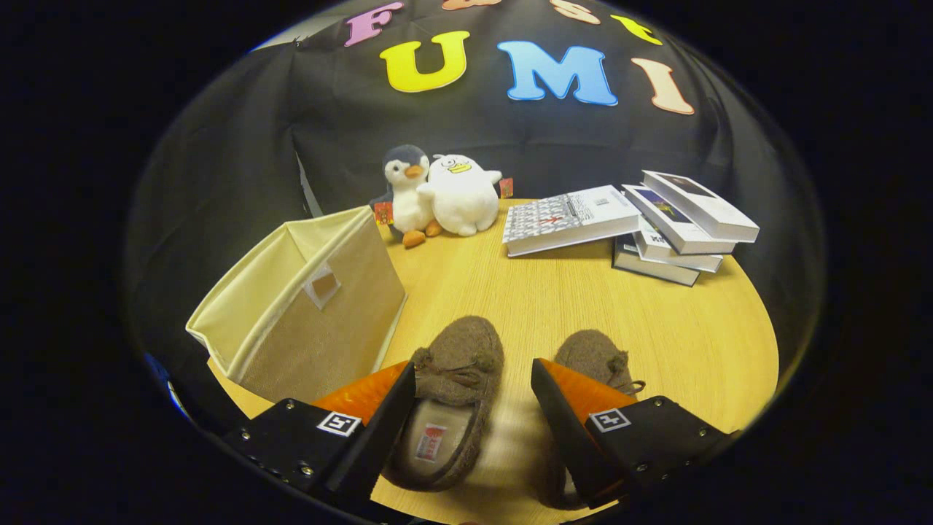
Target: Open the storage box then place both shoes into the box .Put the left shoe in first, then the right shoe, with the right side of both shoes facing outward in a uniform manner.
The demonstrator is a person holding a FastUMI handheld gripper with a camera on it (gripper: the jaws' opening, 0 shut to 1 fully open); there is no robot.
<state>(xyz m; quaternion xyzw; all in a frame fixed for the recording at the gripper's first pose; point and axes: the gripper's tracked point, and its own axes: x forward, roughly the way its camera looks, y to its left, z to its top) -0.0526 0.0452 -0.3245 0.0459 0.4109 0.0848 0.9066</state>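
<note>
Here the gripper point(474, 386) hovers with jaws released above the left shoe point(452, 397); the right shoe point(594, 357) sits beside it, storage box point(306, 306) nearby.

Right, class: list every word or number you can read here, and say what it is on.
Nothing reads clearly.
Books: cover print too small.
Slipper, inner tag: blurred.
Plush toys, tags: too small.
Open fingers, above the slippers: square markers, no words.

Rides tool point(472, 408), facing down (close)
</note>
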